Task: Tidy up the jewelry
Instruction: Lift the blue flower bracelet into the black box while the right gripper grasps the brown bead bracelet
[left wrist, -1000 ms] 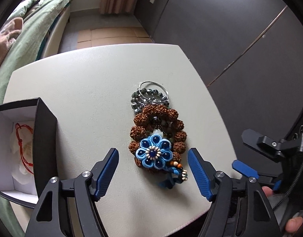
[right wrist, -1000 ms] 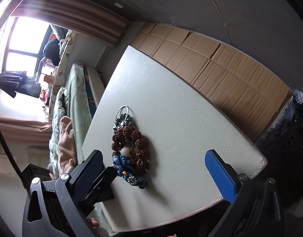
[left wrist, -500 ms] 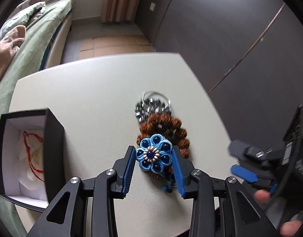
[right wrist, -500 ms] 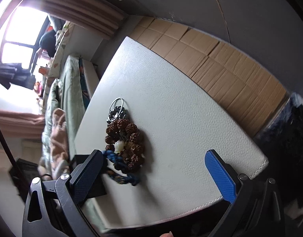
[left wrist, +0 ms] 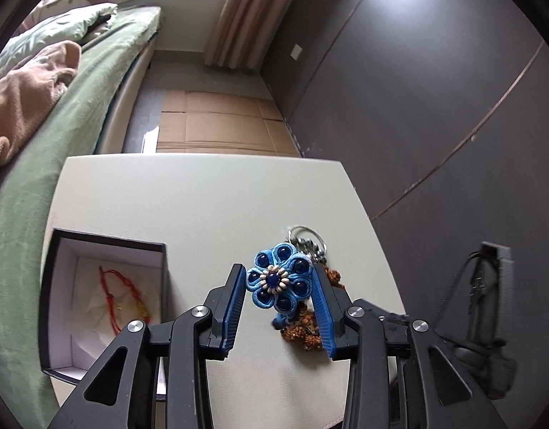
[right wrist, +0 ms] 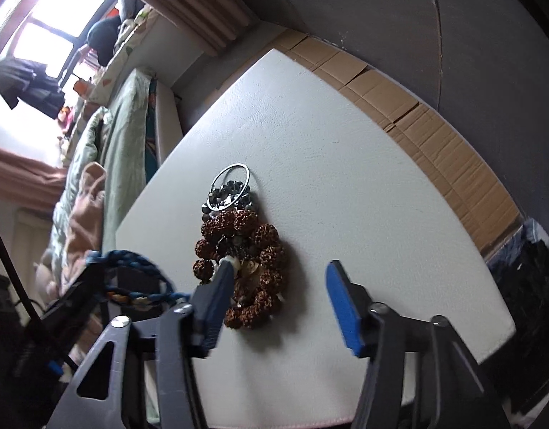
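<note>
My left gripper (left wrist: 278, 286) is shut on a blue fabric flower bracelet (left wrist: 278, 280) and holds it above the white table (left wrist: 188, 196). Its blue braided cord (right wrist: 138, 261) hangs at the left of the right wrist view. A brown knobbly bead bracelet (right wrist: 260, 250) lies on the table, with a silver ring (right wrist: 231, 187) and dark beads beyond it. My right gripper (right wrist: 280, 275) hovers over the brown bracelet with its jaws closing. The left finger overlaps the beads and the right finger stands apart from them.
An open black box (left wrist: 110, 241) with white lining holds a red cord bracelet (left wrist: 120, 293), left of the left gripper. A green-covered bed (left wrist: 78, 82) runs along the table's left side. Dark wall panels (left wrist: 417, 89) stand to the right, with cardboard on the floor (left wrist: 210, 125).
The left gripper has shut on the blue flower bracelet and raised it off the pile. The right gripper's jaws have narrowed and it has shifted over the brown bead bracelet.
</note>
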`<state>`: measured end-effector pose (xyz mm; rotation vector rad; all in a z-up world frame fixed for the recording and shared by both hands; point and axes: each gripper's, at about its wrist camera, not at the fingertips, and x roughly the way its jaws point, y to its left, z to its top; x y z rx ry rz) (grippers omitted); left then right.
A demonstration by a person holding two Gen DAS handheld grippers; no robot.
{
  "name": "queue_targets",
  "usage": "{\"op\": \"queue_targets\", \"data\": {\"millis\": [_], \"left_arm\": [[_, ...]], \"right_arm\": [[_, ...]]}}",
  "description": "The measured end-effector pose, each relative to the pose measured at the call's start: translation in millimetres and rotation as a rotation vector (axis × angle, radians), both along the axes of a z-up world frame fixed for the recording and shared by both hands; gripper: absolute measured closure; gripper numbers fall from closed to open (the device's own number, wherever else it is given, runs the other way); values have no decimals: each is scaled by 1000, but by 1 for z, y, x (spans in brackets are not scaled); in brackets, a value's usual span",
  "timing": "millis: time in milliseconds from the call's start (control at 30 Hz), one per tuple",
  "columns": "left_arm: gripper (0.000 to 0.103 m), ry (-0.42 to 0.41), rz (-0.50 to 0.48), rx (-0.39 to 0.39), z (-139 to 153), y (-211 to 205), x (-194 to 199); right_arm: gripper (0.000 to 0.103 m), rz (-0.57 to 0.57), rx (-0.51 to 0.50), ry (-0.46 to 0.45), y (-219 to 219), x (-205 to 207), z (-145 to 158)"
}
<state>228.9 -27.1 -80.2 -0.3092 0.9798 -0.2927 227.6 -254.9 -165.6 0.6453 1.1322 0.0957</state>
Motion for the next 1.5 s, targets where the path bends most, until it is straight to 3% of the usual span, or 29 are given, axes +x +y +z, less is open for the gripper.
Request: {"op": "queue_targets", "data": {"millis": [167,533,567,600,767,900,1200,1500], "left_arm": [[65,-10,29,-17,7,13,3],[65,-47,60,-35,19,34,-4],[65,-49,66,-34,20,36,-5],[65,-51,75,-33,20,40,-5],[65,-56,122,-36,21,57,-9],[65,-64,159,-43,21,75,-18],[65,-82,263,-70,18,119,-37],[62,11,261,-117,-1,126,-27]], "right_arm": [[69,27,-50,12,12,9,-3],[70,71,-213,18,38,16,-4],[73,63,-209,16,37,15,-4],[82,55,-213,16,35,14,-4],[83,44,-81,-7,23,6,-2],[83,57,8,-96,19,-8,16],[83,141,112,-230,46,-21,47],[83,165,176,-312,62,-25,67]]}}
